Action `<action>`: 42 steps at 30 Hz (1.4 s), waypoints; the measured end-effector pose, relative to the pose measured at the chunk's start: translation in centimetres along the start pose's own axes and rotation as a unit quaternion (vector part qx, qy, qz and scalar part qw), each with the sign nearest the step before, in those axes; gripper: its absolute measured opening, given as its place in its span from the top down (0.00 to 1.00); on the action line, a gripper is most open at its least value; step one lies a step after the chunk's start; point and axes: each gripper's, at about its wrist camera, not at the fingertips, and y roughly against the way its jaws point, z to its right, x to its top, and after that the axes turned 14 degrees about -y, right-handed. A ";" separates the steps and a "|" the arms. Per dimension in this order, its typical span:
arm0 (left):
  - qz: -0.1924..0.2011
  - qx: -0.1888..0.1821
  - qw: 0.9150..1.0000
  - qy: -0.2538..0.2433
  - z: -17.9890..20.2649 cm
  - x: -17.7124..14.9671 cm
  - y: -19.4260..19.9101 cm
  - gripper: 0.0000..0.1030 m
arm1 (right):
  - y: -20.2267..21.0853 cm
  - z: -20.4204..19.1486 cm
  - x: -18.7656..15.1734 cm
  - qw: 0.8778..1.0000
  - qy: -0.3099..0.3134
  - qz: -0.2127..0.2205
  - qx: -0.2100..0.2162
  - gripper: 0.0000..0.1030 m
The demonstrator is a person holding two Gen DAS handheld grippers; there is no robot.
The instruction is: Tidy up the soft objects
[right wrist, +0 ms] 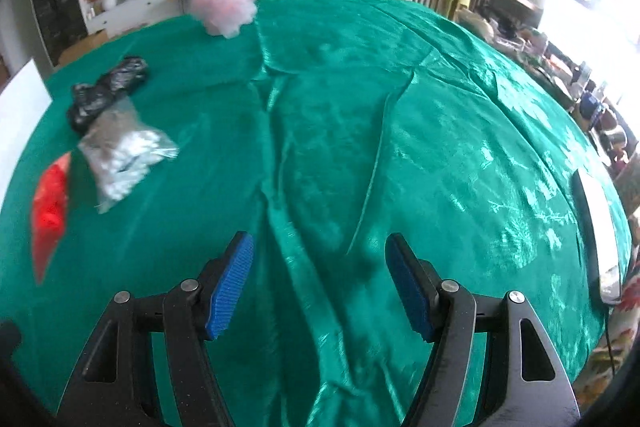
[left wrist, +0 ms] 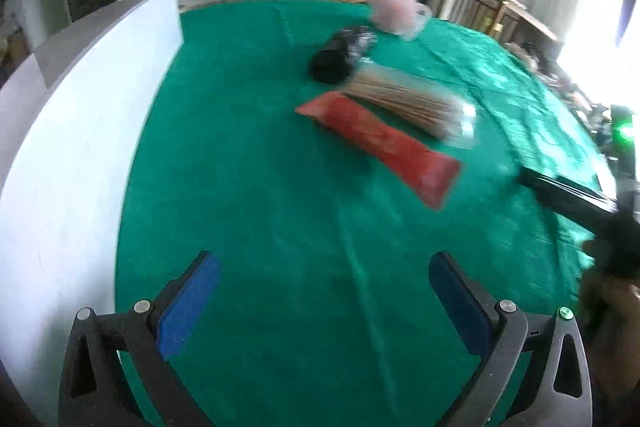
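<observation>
A green cloth (right wrist: pixel 400 131) covers the counter and takes up most of both views, creased in long folds across its middle. A white board (left wrist: pixel 80 155) stands along the cloth's left edge in the left wrist view. The left tool (left wrist: pixel 324 301) hangs over bare cloth with its blue pads (left wrist: pixel 188 307) wide apart and nothing between them. The right tool (right wrist: pixel 320 285) is likewise spread wide and empty above the folds. The soft things lie in a loose line on the far left part of the cloth, well apart from both tools: a long red pack (left wrist: pixel 380 147) nearest, a clear bag of pale sticks (left wrist: pixel 408 99) just beside it and touching, then a black bag (left wrist: pixel 340 55) against the far end of the clear one. A pink mesh puff (right wrist: pixel 224 7) sits apart from them near the cloth's far edge.
</observation>
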 end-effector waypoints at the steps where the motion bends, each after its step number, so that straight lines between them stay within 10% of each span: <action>1: -0.002 0.005 1.000 0.001 -0.4 0.0 -1.0 0.00 | 0.0 0.3 -0.2 1.000 -0.003 0.006 0.005 0.27; 9: -0.005 0.056 0.998 -0.014 -1.1 -0.6 -3.8 0.00 | -0.4 1.3 -0.3 1.000 -0.021 0.002 0.015 0.20; 42: -0.004 0.056 0.998 -0.012 -1.6 -1.0 -3.3 0.00 | -0.4 1.2 -0.4 1.000 -0.020 0.001 0.015 0.18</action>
